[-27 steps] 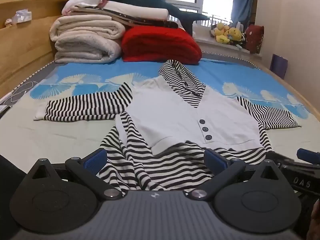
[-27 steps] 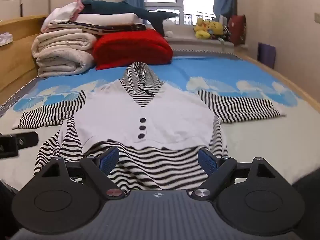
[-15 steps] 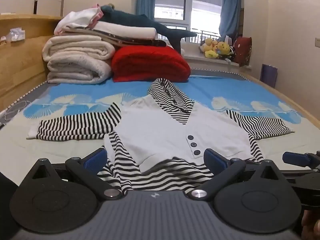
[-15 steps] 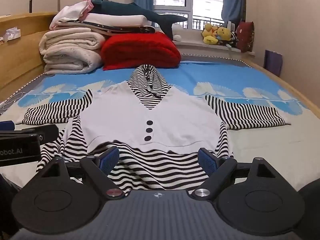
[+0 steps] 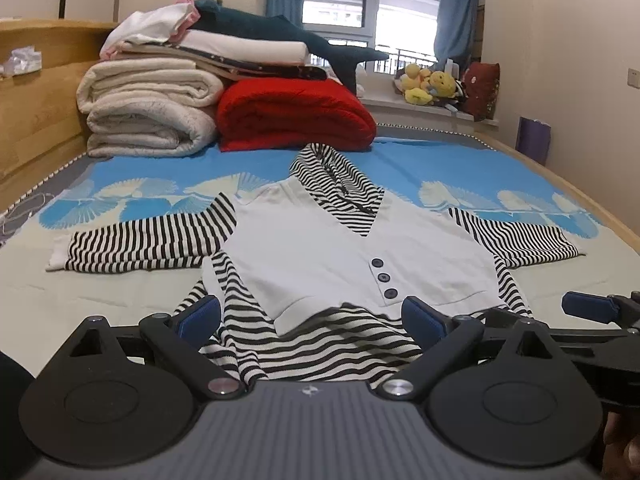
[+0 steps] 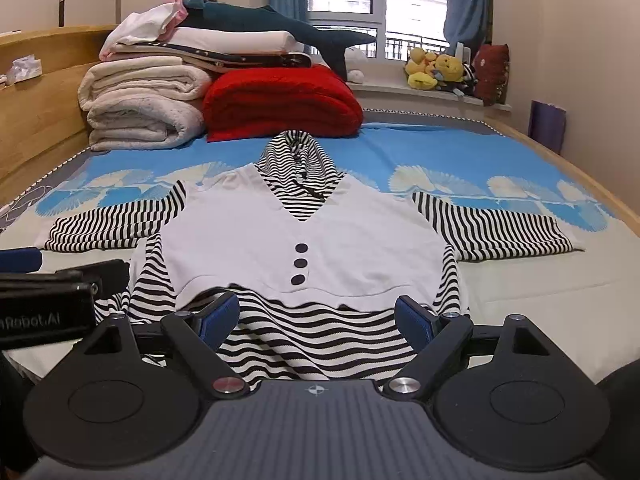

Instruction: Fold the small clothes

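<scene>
A small hooded top (image 5: 352,248) (image 6: 304,232) lies flat on the bed, front up: white vest panel with three dark buttons, black-and-white striped sleeves spread to both sides, striped hood pointing away. My left gripper (image 5: 312,320) hangs open just above the striped hem, nothing between its blue pads. My right gripper (image 6: 316,314) is open too, over the hem a little further right; its finger (image 5: 592,308) shows at the right edge of the left wrist view. The left gripper's arm (image 6: 60,280) shows at the left edge of the right wrist view.
Rolled cream blankets (image 5: 148,112) and a red folded blanket (image 5: 292,116) are stacked at the far end, with more folded cloth and a plush shark (image 5: 280,36) on top. A wooden headboard (image 5: 36,112) runs along the left. Plush toys (image 5: 428,84) sit on the windowsill.
Both grippers have tilted up and drawn back slightly, so the top sits lower in both views and more of the room shows. Both stayed open. The garment has not moved.
</scene>
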### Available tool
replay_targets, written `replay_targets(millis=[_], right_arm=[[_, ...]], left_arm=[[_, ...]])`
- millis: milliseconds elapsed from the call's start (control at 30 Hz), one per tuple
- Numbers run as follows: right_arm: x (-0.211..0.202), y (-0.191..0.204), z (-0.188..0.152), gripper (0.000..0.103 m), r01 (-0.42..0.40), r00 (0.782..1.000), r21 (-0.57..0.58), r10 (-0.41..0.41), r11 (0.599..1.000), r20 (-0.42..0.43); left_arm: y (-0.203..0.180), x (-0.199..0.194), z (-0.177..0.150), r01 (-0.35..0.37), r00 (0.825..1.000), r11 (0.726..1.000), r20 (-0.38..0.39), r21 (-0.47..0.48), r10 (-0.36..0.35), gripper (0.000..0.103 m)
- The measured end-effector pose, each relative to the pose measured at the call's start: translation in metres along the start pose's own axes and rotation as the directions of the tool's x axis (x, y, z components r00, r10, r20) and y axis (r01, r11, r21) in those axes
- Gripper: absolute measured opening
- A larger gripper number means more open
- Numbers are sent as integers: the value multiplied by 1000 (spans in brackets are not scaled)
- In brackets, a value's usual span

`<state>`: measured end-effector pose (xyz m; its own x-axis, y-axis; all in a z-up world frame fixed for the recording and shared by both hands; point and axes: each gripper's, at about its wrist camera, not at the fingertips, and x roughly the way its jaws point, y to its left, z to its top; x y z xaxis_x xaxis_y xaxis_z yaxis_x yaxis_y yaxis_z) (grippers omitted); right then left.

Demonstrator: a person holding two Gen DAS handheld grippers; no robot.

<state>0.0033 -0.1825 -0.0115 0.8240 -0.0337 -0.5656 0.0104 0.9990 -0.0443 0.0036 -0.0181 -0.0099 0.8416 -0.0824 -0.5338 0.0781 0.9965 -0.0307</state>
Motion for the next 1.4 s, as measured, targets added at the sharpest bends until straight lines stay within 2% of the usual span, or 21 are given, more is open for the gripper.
replay_targets(millis=[1400], right_arm=[[3, 3, 1, 85, -4, 1000, -17, 4, 1000, 6]], left_arm=[[1, 5, -4, 7, 1000, 1000, -14, -9, -7, 98]])
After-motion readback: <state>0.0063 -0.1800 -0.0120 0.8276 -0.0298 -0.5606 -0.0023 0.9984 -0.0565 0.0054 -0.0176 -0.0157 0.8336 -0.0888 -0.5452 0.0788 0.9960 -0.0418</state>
